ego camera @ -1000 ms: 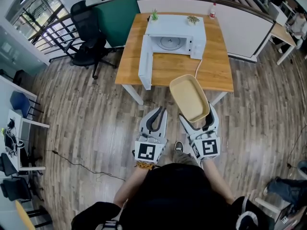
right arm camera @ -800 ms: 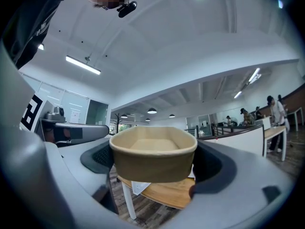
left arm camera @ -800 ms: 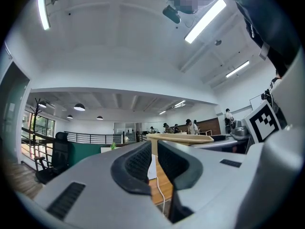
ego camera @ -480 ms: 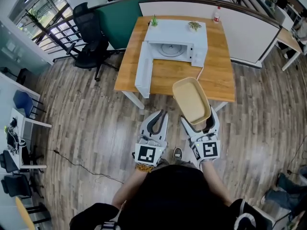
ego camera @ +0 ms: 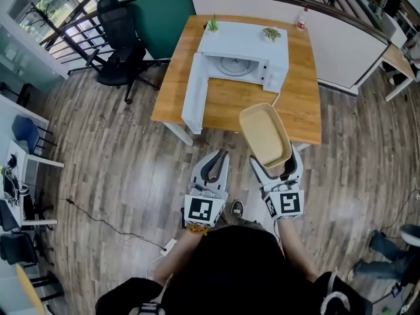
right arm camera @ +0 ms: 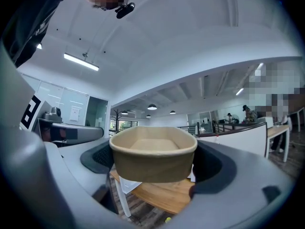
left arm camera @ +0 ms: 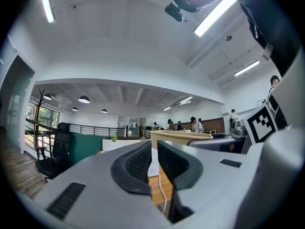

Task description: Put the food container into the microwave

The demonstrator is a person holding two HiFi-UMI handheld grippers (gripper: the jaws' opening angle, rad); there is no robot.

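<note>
A: Which step?
B: Carry-in, I'd say. One surface (ego camera: pixel 298 104), one microwave (ego camera: pixel 243 44) on it, door (ego camera: pixel 195 94) swung open. One food container (ego camera: pixel 265 135) is in the air, short of the microwave, over the surface's near edge.
A: Tongs?
B: Two. Right tongs (ego camera: pixel 275 170) pinching the container's near end. Left tongs (ego camera: pixel 216 157) pressed nearly together, nothing between, well short of the microwave.
A: Next?
B: Probably advance level into the microwave's cavity, clear of the door.

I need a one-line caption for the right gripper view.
Right gripper holds a tan oval paper food container before a wooden table.
</note>
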